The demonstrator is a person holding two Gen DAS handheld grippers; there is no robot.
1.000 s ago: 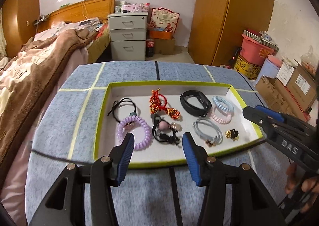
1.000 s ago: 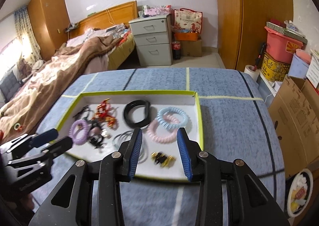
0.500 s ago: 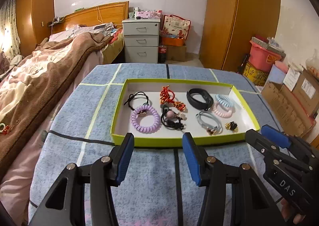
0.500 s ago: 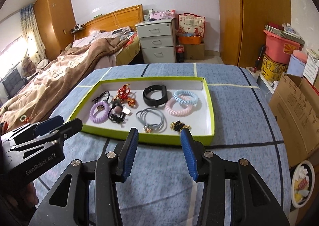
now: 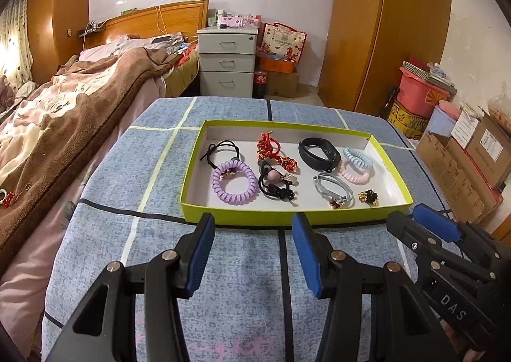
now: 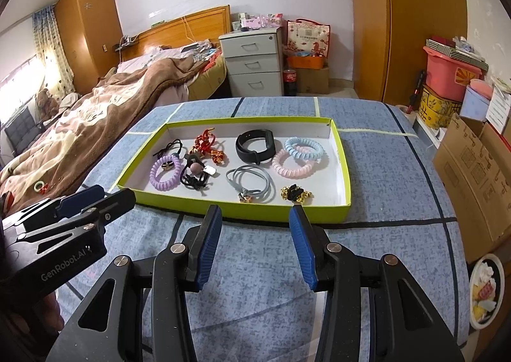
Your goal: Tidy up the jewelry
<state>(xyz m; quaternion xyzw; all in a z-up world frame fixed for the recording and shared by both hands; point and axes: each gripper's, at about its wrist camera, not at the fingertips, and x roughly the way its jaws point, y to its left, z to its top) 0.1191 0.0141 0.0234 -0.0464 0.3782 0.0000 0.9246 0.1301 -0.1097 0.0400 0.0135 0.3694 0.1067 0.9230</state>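
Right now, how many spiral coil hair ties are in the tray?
3, none seemingly hidden: purple coil front left; pink coil at right; blue coil overlapping the pink one's far edge.

Two near wrist views — shared tray [image 5: 287,217]

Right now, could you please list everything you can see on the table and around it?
tray: one, lime-green rim, white inside, on the table
table cover: one, blue with pale and black lines
spiral hair ties: three; purple tray left, pink and blue overlapping, tray right
black wristband: one, tray rear
red-gold knot ornament: one, tray rear middle
black elastics: two; thin one rear left, beaded one middle
grey elastic: one, front right
gold-black clip: one, front right corner
bed: one, brown blanket, left
drawer unit: one, grey, rear
wardrobe: one, wooden, right
left tongs: open, empty
right tongs: open, empty
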